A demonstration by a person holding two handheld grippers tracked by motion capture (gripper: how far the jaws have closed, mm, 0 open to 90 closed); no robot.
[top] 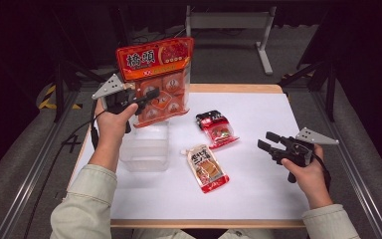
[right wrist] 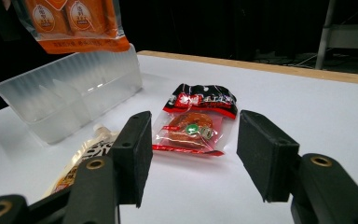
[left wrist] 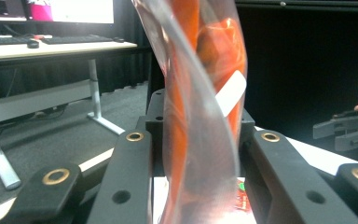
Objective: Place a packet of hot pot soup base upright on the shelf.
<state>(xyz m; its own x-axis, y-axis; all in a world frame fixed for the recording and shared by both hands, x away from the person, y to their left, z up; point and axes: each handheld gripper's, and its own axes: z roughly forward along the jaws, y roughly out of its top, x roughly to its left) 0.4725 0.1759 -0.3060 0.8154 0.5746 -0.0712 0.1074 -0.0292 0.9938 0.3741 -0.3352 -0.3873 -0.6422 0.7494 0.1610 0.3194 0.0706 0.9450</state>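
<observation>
A big orange snack bag [top: 156, 69] hangs upright over the table's far left, and my left gripper [top: 151, 97] is shut on its lower middle. In the left gripper view the bag [left wrist: 200, 93] stands pinched between both black jaws of that gripper [left wrist: 198, 154]. Under it sits a clear plastic bin [top: 146, 149]. A red-and-black pouch [top: 216, 128] and a beige spouted pouch [top: 206, 167] lie flat mid-table. My right gripper [top: 268, 140] hovers open at the right, pointing left. Its own view looks between the jaws [right wrist: 198, 144] at the red-and-black pouch [right wrist: 193, 123].
The white table top [top: 258, 189] has free room at the front and right. The bin [right wrist: 70, 100] stands left of the pouches, with the beige pouch [right wrist: 81, 161] near it. A desk with a keyboard [left wrist: 51, 46] stands beyond the table, and a grey frame [top: 229, 20] is at the back.
</observation>
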